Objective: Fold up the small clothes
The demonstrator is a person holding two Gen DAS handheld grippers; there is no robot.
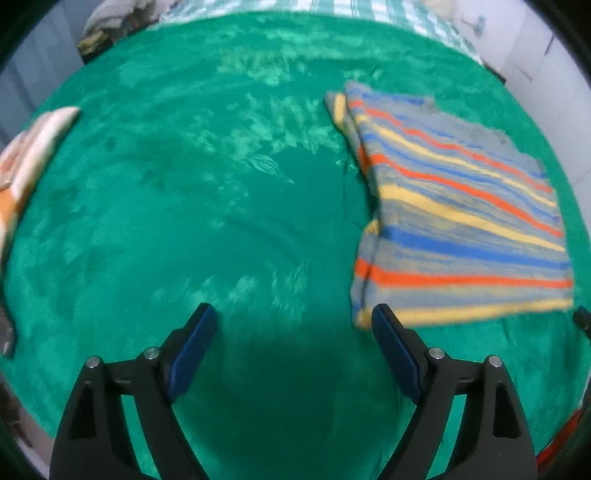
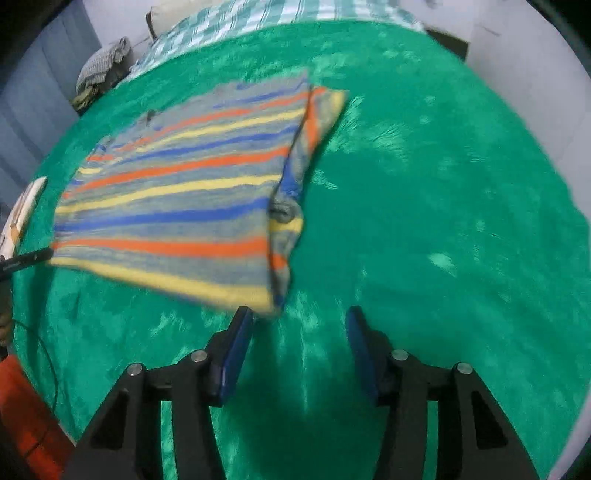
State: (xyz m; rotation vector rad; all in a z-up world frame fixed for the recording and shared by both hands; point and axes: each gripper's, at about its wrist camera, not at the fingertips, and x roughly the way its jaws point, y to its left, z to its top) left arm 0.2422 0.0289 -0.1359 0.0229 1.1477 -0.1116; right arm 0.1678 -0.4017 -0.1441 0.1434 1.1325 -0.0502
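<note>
A folded garment [image 1: 461, 206] striped in grey, blue, orange and yellow lies flat on the green plush blanket [image 1: 184, 184]. In the left wrist view it lies to the right, its near left corner just beyond the right fingertip. My left gripper [image 1: 293, 308] stands open over bare blanket with nothing between its fingers. In the right wrist view the striped garment [image 2: 177, 199] fills the left half, and its near right corner ends just above the left fingertip. My right gripper [image 2: 300, 310] is open, holding nothing, over the green blanket [image 2: 443, 221].
A folded pale and orange cloth [image 1: 26, 158] lies at the blanket's left edge. A heap of clothes [image 2: 103, 66] sits at the far left corner beside a green checked sheet [image 2: 258, 18]. A red object [image 2: 22, 406] with a thin cable is at the near left.
</note>
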